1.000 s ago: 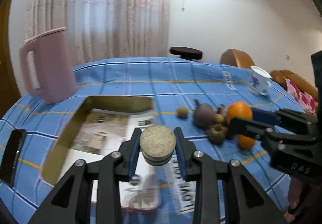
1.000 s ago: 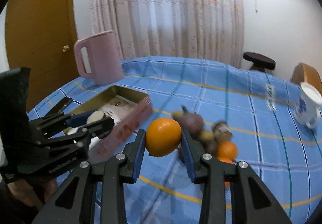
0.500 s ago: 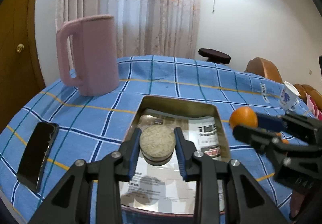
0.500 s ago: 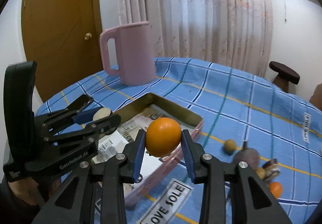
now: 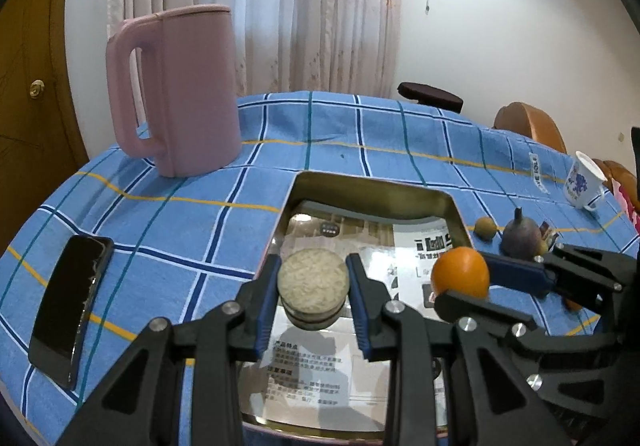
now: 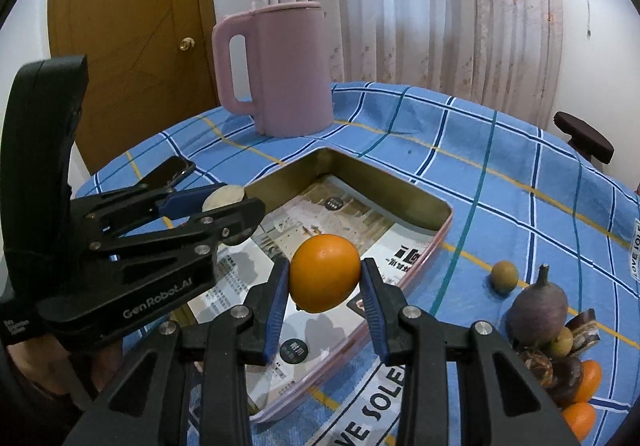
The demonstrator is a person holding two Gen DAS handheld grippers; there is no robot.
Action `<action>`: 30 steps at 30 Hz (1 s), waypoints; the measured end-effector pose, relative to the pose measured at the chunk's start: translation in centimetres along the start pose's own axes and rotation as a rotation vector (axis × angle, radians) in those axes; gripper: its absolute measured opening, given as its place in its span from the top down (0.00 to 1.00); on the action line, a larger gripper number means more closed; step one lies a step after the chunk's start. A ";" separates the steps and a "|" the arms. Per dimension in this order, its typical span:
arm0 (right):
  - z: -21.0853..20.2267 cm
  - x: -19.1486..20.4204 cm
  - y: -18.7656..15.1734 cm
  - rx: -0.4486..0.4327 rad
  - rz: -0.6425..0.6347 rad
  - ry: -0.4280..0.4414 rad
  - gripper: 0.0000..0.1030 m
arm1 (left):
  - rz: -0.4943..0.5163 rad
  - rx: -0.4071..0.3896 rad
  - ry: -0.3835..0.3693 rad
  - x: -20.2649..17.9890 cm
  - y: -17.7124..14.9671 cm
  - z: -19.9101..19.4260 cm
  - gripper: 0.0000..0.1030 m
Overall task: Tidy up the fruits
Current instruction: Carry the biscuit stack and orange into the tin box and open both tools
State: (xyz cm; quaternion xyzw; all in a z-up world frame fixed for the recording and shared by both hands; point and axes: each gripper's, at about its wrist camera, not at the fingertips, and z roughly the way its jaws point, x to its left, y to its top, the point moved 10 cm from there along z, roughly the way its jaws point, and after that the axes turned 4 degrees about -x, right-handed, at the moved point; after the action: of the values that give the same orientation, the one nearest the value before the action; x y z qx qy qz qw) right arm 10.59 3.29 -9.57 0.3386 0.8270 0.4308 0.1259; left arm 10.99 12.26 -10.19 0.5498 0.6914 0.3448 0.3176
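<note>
Above tin tray (image 6: 442, 230), left gripper (image 5: 313, 286) clamping round cake (image 5: 313, 282), right gripper (image 6: 325, 286) clamping orange (image 6: 325, 272)

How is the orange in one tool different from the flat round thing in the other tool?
The orange is bright orange and smooth; the round disc is pale beige and rough on top. The orange is ball-shaped; the disc is flat with a darker band round its side. The right tool holds the orange; the left tool holds the disc. Both are gripped from two sides, off the table and above the metal tray.
</note>
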 end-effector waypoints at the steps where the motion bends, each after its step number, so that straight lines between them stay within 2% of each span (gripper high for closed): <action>1: 0.1 0.1 -0.1 0.002 -0.003 0.001 0.63 | 0.000 0.002 0.000 0.0 0.0 0.1 0.67; 20: 0.9 1.0 -1.1 0.030 -0.030 0.023 0.63 | 0.026 0.050 0.020 -0.1 -1.2 1.4 0.66; 23: 0.6 1.0 -1.0 0.022 -0.024 0.026 0.62 | 0.021 0.043 0.013 -0.1 -1.1 1.0 0.58; 24: 0.4 0.9 -1.0 0.016 -0.019 0.026 0.61 | 0.023 0.033 0.015 -0.1 -1.0 0.7 0.48; 26: -0.1 0.6 -0.9 0.009 -0.009 0.020 0.60 | 0.023 0.021 0.001 -0.3 -0.8 0.1 0.40; 27: -0.4 0.5 -0.9 0.005 -0.006 0.020 0.56 | 0.019 0.011 -0.005 -0.4 -0.7 -0.3 0.33; 28: -0.9 0.3 -0.9 -0.003 -0.007 0.016 0.51 | 0.016 -0.001 -0.007 -0.5 -0.5 -0.8 0.21; 30: -2.1 -0.3 -1.1 -0.020 -0.009 -0.003 0.48 | 0.020 -0.039 -0.010 -0.9 0.0 -1.8 0.09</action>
State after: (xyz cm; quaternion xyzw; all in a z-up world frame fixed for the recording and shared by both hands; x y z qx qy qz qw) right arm 9.31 1.31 -9.23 0.3342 0.8240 0.4379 0.1327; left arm 9.72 11.14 -9.10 0.5524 0.6773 0.3584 0.3281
